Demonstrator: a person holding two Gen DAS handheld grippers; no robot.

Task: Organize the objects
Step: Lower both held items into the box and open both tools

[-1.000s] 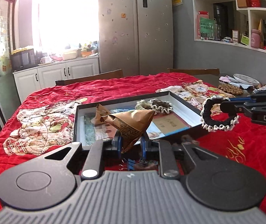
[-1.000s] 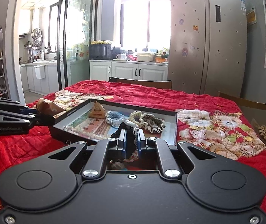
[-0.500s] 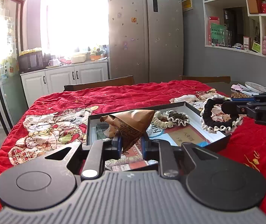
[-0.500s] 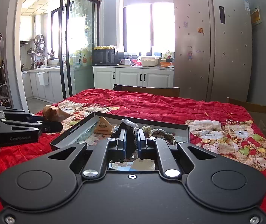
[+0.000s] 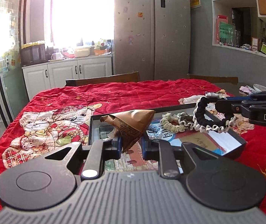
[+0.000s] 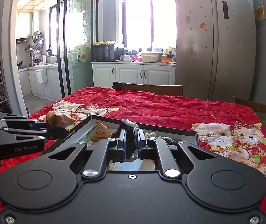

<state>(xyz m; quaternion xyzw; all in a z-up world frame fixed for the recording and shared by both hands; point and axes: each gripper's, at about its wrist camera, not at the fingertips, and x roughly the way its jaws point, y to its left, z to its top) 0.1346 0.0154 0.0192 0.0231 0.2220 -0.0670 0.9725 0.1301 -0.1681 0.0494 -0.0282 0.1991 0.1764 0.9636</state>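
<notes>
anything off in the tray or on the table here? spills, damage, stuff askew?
Nothing stands out. The left gripper pinches a brown pyramid packet and the right gripper a black scrunchie, both above the tray. Another packet and scrunchies lie inside it. No spills or damage visible.

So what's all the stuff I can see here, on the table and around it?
brown paper packet: one, brown, clamped in the left gripper above the tray's near edge
black scrunchie: one, black with pale trim, held in the right gripper over the tray
tray: one, dark-rimmed, on the red cloth
loose scrunchies: several, cream, grey and blue, in the tray
small triangular packet: one, tan, in the tray
red cloth: one, red with bear prints, covering the table
fridge: one, silver, behind the table
left gripper: one, black, shut on the packet
right gripper: one, black, shut on the scrunchie
</notes>
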